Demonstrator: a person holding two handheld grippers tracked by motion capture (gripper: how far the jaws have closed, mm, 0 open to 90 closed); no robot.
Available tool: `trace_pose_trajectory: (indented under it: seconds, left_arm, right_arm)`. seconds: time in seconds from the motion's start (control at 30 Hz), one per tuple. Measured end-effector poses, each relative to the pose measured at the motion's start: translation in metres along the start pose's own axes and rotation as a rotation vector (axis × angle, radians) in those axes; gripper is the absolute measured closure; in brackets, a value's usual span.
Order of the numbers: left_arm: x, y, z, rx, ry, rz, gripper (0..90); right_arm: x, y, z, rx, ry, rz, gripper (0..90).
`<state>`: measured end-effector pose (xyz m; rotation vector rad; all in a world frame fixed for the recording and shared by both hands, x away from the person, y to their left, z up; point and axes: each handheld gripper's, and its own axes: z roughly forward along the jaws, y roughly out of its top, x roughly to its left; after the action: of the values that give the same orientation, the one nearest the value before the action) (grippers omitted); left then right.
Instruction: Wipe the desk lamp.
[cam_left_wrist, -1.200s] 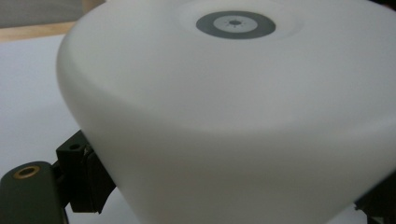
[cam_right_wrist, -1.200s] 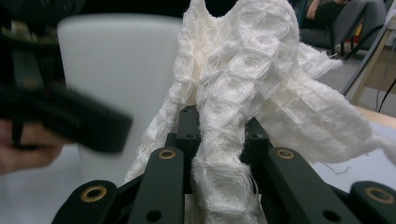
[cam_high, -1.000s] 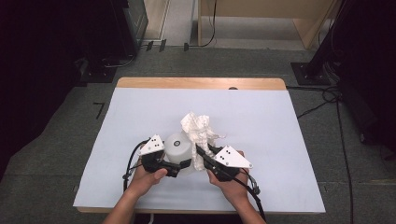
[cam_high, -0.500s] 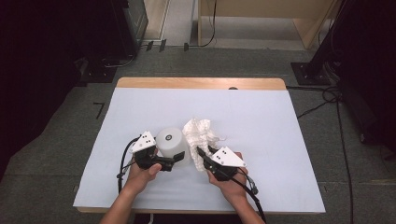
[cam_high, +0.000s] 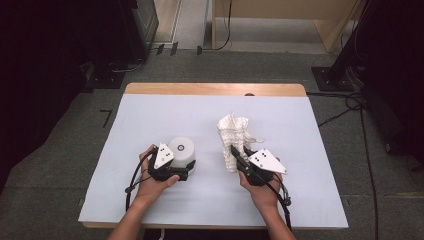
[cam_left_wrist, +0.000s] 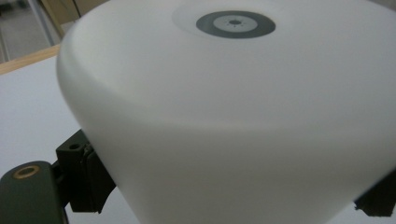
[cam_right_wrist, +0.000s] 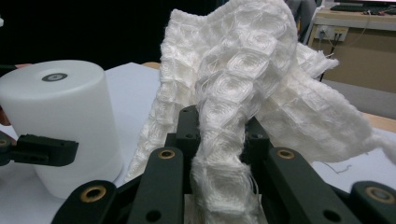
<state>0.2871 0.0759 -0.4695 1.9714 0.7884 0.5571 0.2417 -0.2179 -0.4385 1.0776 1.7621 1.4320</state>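
A frosted white cup (cam_high: 181, 149) stands upside down on the white sheet at the front left, a grey ring on its upturned base. My left gripper (cam_high: 182, 164) is shut on its lower wall, with one black jaw on each side in the left gripper view, where the cup (cam_left_wrist: 224, 116) looms large. To the right, a white waffle-weave cloth (cam_high: 232, 131) stands bunched up. My right gripper (cam_high: 235, 153) is shut on its lower part. In the right gripper view the cloth (cam_right_wrist: 243, 70) rises from between the jaws, and the cup (cam_right_wrist: 65, 116) stands at the left.
The table's white sheet (cam_high: 150, 115) reaches to a bare wooden strip (cam_high: 215, 89) at the far edge. Cables (cam_high: 345, 107) and dark equipment stands sit on the grey floor around the table.
My left gripper has carried the cup to the left and down, away from the cloth. My right gripper has drawn the cloth to the right. Cup and cloth now stand apart.
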Motion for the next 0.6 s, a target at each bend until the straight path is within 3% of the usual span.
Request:
trace_pose_trajectory:
  seconds: [0.3,0.33,0.43,0.53,0.6]
  left_arm:
    - [0.006,-0.003,-0.001,0.002,-0.015,-0.04,5.5]
    - [0.005,-0.003,-0.001,0.009,0.015,-0.05,2.3]
    - [0.002,-0.001,-0.004,-0.008,0.031,-0.071,1.7]
    - [-0.001,0.0,-0.007,-0.045,0.053,-0.119,1.7]
    - [-0.007,0.0,-0.006,-0.039,0.097,-0.138,1.8]
  right_arm:
    - [-0.003,-0.001,0.0,-0.001,-0.003,-0.004,74.9]
    - [-0.003,-0.001,0.0,0.002,-0.005,0.0,74.9]
    - [-0.004,-0.001,-0.001,0.001,-0.015,0.004,74.7]
    - [-0.005,-0.001,-0.001,0.0,-0.018,0.001,74.5]
    - [-0.005,-0.001,-0.001,-0.001,-0.018,0.002,74.4]
